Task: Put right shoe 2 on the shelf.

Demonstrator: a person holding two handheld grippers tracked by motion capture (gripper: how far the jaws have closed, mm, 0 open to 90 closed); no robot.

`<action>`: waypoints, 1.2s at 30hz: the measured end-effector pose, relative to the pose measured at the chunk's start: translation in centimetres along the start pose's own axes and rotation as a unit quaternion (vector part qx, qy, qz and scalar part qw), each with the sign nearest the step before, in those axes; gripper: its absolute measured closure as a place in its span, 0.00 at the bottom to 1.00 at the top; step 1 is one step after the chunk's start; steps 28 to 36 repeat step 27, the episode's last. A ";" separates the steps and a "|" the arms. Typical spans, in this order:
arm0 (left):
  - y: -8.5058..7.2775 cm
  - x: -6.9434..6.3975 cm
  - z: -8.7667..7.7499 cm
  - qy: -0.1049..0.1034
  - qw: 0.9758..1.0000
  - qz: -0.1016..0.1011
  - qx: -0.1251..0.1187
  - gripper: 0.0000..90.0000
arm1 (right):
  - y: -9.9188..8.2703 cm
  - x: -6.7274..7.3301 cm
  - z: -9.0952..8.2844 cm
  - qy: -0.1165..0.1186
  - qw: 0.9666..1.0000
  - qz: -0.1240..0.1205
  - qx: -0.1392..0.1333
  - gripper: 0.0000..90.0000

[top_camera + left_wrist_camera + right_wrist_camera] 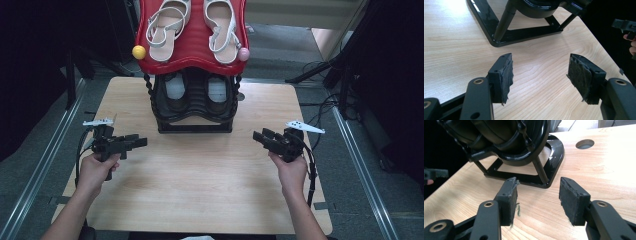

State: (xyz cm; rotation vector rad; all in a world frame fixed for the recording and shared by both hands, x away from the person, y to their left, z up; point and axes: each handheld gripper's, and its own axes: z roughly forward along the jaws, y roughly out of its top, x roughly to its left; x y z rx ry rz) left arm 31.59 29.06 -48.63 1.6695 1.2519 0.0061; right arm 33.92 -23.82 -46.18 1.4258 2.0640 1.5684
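- The black shoe rack stands upright near the far middle of the desk, its long axis running up from a flat base frame, its open front facing the person.
- A red top tier caps the rack and tilts toward the person; a pair of white sandals lies on it, toes pointing away toward the far edge, heels near the front lip.
- A yellow ball and a pink ball sit at the tier's front corners.
- On the lower black tier a dark pair of shoes lies side by side, running front to back.
- The left gripper is held low over the desk, left of the rack and apart from it, pointing right; its jaws stand wide apart with nothing between them, bare wood showing in the gap.
- The right gripper is on the rack's right, pointing left toward the base; its jaws are spread with nothing between them.
- In the right gripper view a round hole in the desk lies beyond the rack's base.
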 end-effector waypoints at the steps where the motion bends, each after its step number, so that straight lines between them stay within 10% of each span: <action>1: 0.0 0.0 0.0 0.002 1.000 0.001 0.000 0.41 | -0.1 0.0 0.1 0.000 1.000 -0.002 0.003 0.55; 18: 0.0 0.0 0.3 0.005 1.000 0.006 0.013 0.40 | -1.1 0.3 1.8 0.017 0.999 -0.009 0.038 0.53; 27: -0.2 -0.5 1.4 0.052 0.998 0.022 0.021 0.31 | -1.3 0.2 2.2 0.025 0.998 -0.024 0.051 0.38; 36: -0.2 -0.5 1.4 0.052 0.998 0.022 0.021 0.31 | -1.3 0.2 2.2 0.025 0.998 -0.024 0.051 0.38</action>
